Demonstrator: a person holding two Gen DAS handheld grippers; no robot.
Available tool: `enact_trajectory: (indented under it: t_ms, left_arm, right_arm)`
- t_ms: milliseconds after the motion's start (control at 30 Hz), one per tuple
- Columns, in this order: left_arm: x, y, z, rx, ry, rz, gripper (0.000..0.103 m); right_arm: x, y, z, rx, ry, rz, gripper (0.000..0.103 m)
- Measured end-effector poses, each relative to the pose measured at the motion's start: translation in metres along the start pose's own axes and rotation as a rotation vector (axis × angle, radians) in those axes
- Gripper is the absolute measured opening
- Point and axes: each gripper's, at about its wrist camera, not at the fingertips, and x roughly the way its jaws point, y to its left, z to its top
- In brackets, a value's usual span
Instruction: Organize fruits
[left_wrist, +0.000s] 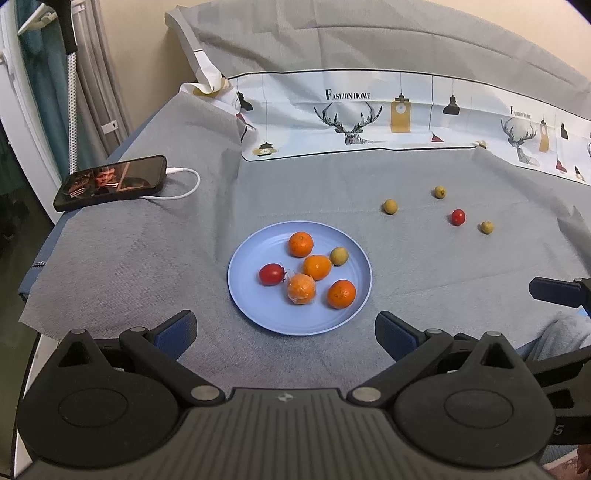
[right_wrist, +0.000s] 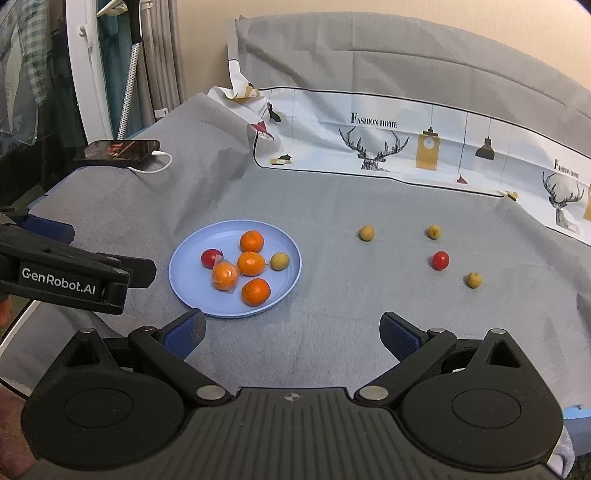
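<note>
Both my tools are wide open and hold nothing: the left gripper (left_wrist: 286, 334) sits just near the blue plate (left_wrist: 243, 291), the right gripper (right_wrist: 291, 334) sits right of it. Four oranges, one tomato and one small yellow fruit lie on the plate already. Far right on the gray cloth (right_wrist: 332, 332) wait three yellow fruits and the red tomato (right_wrist: 440, 260), well apart. I think I should reach with the right one, come down over the nearest yellow fruit (right_wrist: 474, 279), and squeeze softly so it does not roll.
</note>
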Motion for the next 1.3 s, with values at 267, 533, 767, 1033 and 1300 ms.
enact_trajectory:
  t_ms: [267, 533, 767, 1033, 1300]
  left_arm:
    - [0.016, -0.007, 0.009, 0.011, 0.031, 0.001, 0.103]
    - [0.043, -0.031, 0.029, 0.048, 0.075, -0.011, 0.103]
    - [0.070, -0.061, 0.055, 0.071, 0.080, -0.016, 0.103]
    - [0.114, -0.089, 0.092, 0.063, 0.107, -0.038, 0.103]
    - [0.190, -0.132, 0.132, 0.093, 0.126, -0.043, 0.103]
  right_arm:
    - [0.015, -0.014, -0.002, 0.054, 0.028, -0.010, 0.100]
    - [0.033, -0.055, -0.010, 0.171, 0.044, -0.087, 0.100]
    - [0.056, -0.105, -0.016, 0.260, 0.050, -0.178, 0.100]
    - [0.087, -0.154, -0.013, 0.312, 0.021, -0.277, 0.100]
    - [0.140, -0.218, -0.013, 0.345, 0.021, -0.410, 0.100]
